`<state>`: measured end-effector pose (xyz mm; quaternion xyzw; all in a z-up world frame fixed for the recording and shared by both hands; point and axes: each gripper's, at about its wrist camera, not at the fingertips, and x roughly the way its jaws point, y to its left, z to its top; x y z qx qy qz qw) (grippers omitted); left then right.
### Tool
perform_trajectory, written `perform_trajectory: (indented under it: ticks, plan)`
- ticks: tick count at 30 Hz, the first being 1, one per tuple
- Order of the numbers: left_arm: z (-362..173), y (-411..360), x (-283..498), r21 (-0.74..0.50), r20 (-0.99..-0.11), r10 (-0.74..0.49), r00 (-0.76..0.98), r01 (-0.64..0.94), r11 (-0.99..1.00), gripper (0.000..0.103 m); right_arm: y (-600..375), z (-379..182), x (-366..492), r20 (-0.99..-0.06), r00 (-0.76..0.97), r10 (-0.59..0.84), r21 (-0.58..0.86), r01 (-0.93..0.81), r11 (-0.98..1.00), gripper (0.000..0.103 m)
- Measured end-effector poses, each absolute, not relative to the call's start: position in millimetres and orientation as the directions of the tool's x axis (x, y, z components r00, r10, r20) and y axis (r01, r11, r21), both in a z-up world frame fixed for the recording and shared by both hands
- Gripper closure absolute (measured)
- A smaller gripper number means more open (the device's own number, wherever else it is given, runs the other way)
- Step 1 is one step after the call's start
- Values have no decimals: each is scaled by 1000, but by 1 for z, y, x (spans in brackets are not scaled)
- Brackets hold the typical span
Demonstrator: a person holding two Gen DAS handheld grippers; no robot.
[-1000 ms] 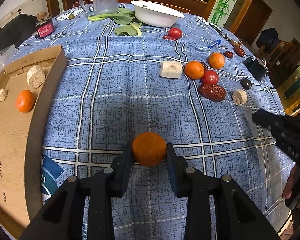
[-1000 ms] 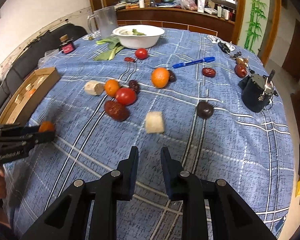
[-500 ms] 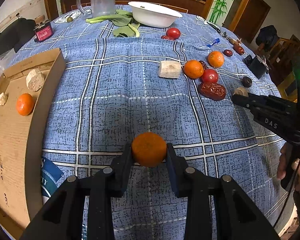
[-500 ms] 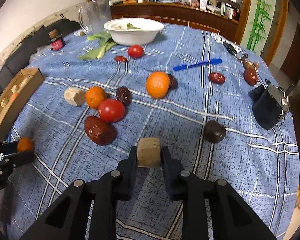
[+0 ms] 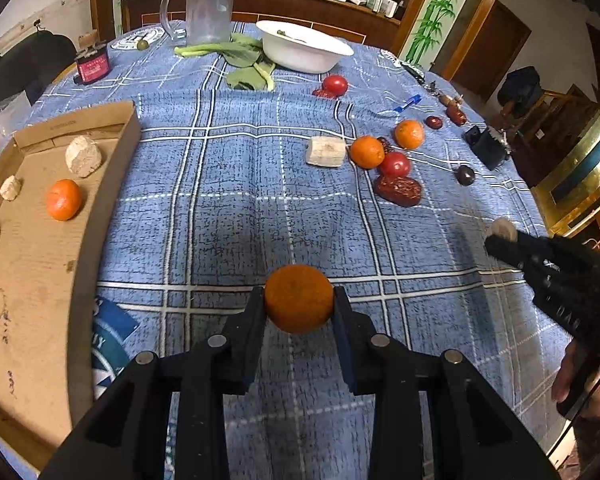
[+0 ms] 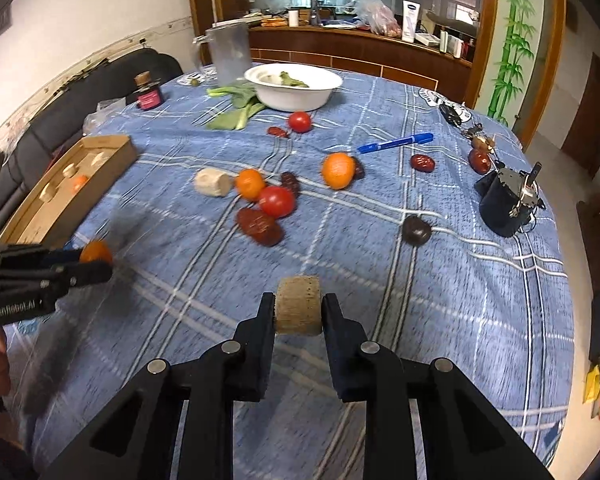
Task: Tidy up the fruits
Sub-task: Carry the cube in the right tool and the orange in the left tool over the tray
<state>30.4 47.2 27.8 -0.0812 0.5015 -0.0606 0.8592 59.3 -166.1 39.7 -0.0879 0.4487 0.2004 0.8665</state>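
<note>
- The mandarin (image 5: pixel 299 298), round, matte orange with a finely pitted skin, sits pinched between the fingers of the left gripper (image 5: pixel 299 312), which are closed onto its two sides; it hangs above the blue checked tabletop (image 5: pixel 228 208), near the cardboard tray (image 5: pixel 32 264).
- The right gripper (image 6: pixel 298 314) has its fingers closed on a pale, rough-skinned cylindrical chunk (image 6: pixel 299 310), beige with small dots on its cut face; what it is cannot be told for sure.
- Done so far, judging by the tray: one mandarin (image 5: pixel 63 199) and several pale chunks (image 5: pixel 83 156) lie inside it.
- Left to do: both held pieces are not yet in the tray, and a cluster remains on the tabletop — two more mandarins (image 5: pixel 366 152), a tomato (image 5: pixel 395 164), a large red date (image 5: pixel 398 190), a pale chunk (image 5: pixel 326 152), a dark round fruit (image 5: pixel 465 175), and another tomato (image 5: pixel 335 84) near the white bowl (image 5: pixel 304 50).
- I judge the sorting roughly a third done.
</note>
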Motion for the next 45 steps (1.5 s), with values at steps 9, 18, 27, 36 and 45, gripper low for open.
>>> perform_trajectory:
  ticks: [9,18,27,36,45]
  plan:
    - [55,67,9,-205,-826,-186,532,25,979,72,-141,47,37,-809,511,292,51,-433,900,78]
    - [77,115,-10,-214,-799,-149,582,-43,976,72,-92,58,32,-800,496,337,58,-495,867,78]
    - [83,172,-27,-210,-792,-81,605,-145,967,72,-24,67,29,-791,462,401,61,-593,803,78]
    - [80,234,-44,-199,-797,-3,604,-257,946,72,46,72,30,-783,418,461,70,-677,732,78]
    - [66,284,-51,-175,-817,55,574,-338,925,72,107,68,42,-786,357,505,110,-723,682,77]
